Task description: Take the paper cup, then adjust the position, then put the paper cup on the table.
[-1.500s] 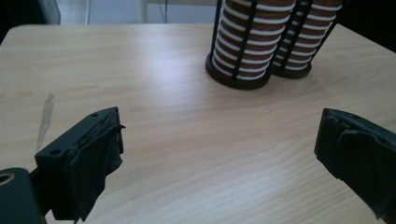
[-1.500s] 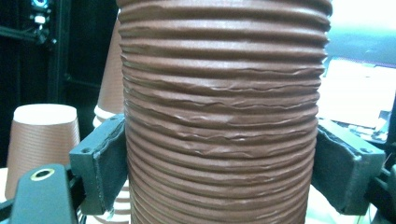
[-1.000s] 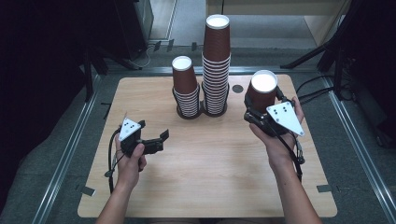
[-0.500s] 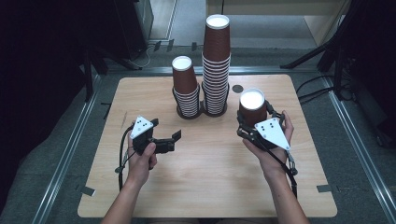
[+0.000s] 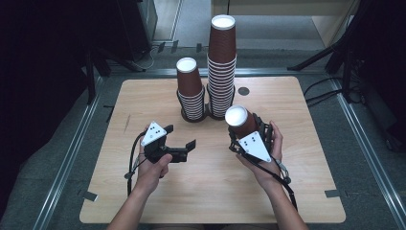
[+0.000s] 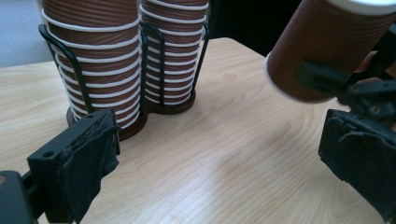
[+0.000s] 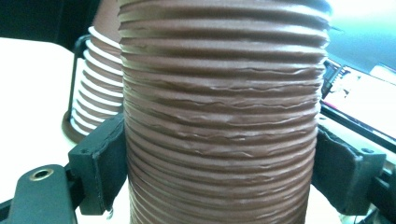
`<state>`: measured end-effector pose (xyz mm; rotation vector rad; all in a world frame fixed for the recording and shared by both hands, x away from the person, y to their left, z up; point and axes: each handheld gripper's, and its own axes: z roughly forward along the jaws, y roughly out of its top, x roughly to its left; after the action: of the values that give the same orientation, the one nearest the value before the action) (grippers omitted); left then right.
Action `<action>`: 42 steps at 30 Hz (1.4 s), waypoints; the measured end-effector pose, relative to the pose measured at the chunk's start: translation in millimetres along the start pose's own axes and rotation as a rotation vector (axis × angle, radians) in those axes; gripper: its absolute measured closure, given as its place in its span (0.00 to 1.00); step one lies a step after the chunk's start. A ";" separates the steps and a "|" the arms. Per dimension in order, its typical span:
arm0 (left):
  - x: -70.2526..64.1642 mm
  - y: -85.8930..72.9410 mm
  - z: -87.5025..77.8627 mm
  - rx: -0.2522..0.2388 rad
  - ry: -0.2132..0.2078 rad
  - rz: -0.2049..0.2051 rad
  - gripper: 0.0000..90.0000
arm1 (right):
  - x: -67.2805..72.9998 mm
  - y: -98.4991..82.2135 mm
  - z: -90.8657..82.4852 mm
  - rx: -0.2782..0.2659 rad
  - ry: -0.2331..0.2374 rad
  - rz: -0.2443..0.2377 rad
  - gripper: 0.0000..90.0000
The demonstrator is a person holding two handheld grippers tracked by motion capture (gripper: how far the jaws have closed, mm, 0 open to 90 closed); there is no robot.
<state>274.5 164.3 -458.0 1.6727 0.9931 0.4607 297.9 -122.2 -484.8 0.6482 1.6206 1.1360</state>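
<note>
Right gripper (image 5: 244, 132), clamped on a cup (image 5: 239, 120), dropped toward six o'clock; left gripper (image 5: 184, 151) gaped wide at nine.

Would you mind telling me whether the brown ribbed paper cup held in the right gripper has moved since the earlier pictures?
Yes. The brown ribbed paper cup has moved leftward and toward the person, away from the table's dark round hole.

On the table (image 5: 143, 201), 2 cup stacks stand side by side in a wire holder (image 5: 184, 113) at the far middle: the shorter stack (image 5: 190, 91) left, the taller stack (image 5: 222, 67) right. In front, a single cup (image 5: 241, 122) sits between the right gripper (image 5: 249, 132) jaws; the left gripper (image 5: 184, 149) lies left of it.
</note>
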 end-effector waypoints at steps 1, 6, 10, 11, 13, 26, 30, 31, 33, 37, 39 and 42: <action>-0.5 0.1 0.0 0.000 0.000 -0.001 0.00 | 2.4 -0.1 0.3 -0.002 0.007 -0.008 0.17; -2.8 1.2 0.1 0.007 -0.013 0.001 0.00 | 12.6 -1.0 0.8 -0.002 0.029 -0.090 0.16; -6.2 1.9 1.6 0.016 -0.026 0.004 0.00 | 19.8 -1.3 0.7 -0.008 0.055 -0.145 0.16; -6.9 1.8 1.9 0.016 -0.029 0.002 0.00 | 21.3 -1.3 0.6 -0.007 0.057 -0.148 0.16; -8.3 1.6 2.6 0.021 -0.037 0.005 0.00 | 23.5 -1.4 1.0 -0.008 0.066 -0.164 0.16; -17.8 0.8 6.3 0.030 -0.079 0.014 0.00 | 41.6 -1.0 0.5 -0.030 0.109 -0.276 0.16; -20.2 0.5 7.5 0.039 -0.092 0.024 0.00 | 45.6 -2.0 0.5 -0.032 0.100 -0.334 0.16; -21.5 0.3 8.3 0.038 -0.095 0.024 0.00 | 46.5 -2.2 0.4 -0.032 0.102 -0.340 0.16; -23.1 0.0 9.1 0.040 -0.101 0.030 0.00 | 48.8 -2.5 -0.1 -0.037 0.102 -0.371 0.16; -26.5 -0.9 10.4 0.049 -0.116 0.043 0.00 | 53.7 -2.0 -1.3 -0.057 0.105 -0.424 0.16; -27.5 -1.3 10.8 0.054 -0.124 0.048 0.00 | 55.4 -1.5 -1.5 -0.065 0.108 -0.434 0.16; -28.7 -1.3 11.1 0.054 -0.131 0.049 0.03 | 58.8 -1.7 -2.3 -0.075 0.115 -0.461 0.16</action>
<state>265.5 134.9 -457.9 1.7557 0.8769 0.3536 275.7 -74.5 -511.2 0.1460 1.7018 0.8967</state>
